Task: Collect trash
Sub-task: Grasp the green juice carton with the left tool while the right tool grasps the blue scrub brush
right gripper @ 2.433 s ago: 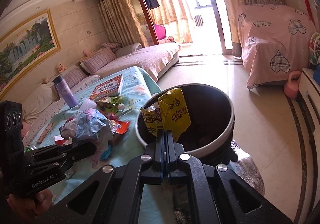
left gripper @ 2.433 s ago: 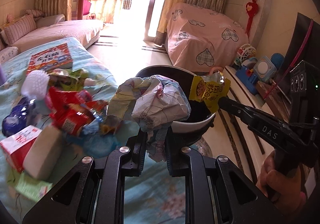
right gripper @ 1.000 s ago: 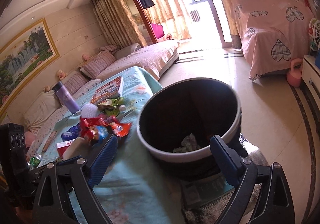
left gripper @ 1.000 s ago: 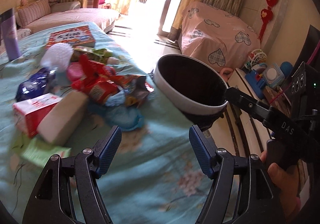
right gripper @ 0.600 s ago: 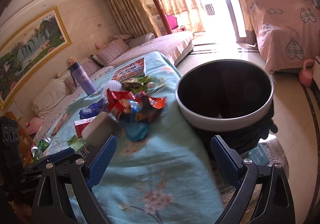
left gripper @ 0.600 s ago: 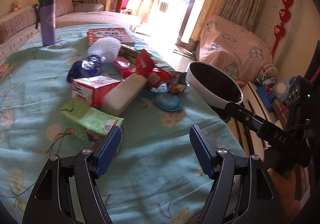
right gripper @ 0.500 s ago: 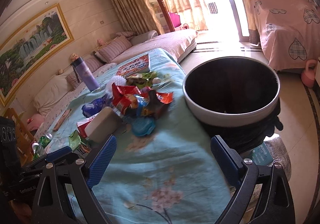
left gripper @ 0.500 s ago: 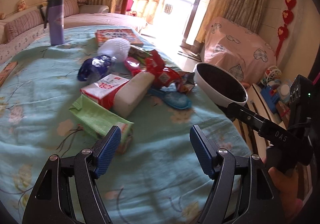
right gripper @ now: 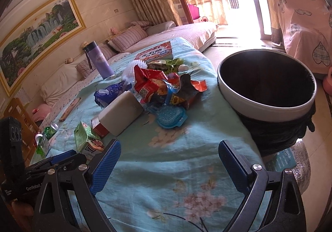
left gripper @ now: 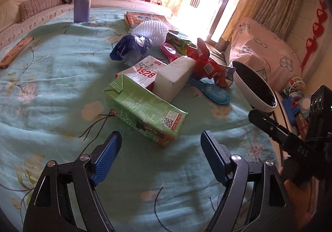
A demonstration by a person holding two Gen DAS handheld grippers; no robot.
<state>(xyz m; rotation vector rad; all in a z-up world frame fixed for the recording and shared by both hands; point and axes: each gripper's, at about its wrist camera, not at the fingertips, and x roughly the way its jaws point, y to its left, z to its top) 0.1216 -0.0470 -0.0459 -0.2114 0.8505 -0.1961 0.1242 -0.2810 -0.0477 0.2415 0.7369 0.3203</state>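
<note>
Floral turquoise cloth covers the desk [left gripper: 51, 86]. Green carton [left gripper: 145, 111] lies flat just ahead of the left hand-held gripper [left gripper: 160, 153], long axis slanting across its empty, opening jaws. Right hand-held gripper [right gripper: 169, 161], spread and empty, is farther away; bin [right gripper: 267, 107] beyond.

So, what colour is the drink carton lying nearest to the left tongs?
Green carton, with a red-orange bottom edge; it shows best in the left wrist view.

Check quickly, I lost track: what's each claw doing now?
Left claw: opening, empty, green carton just ahead.
Right claw: open, empty.
</note>
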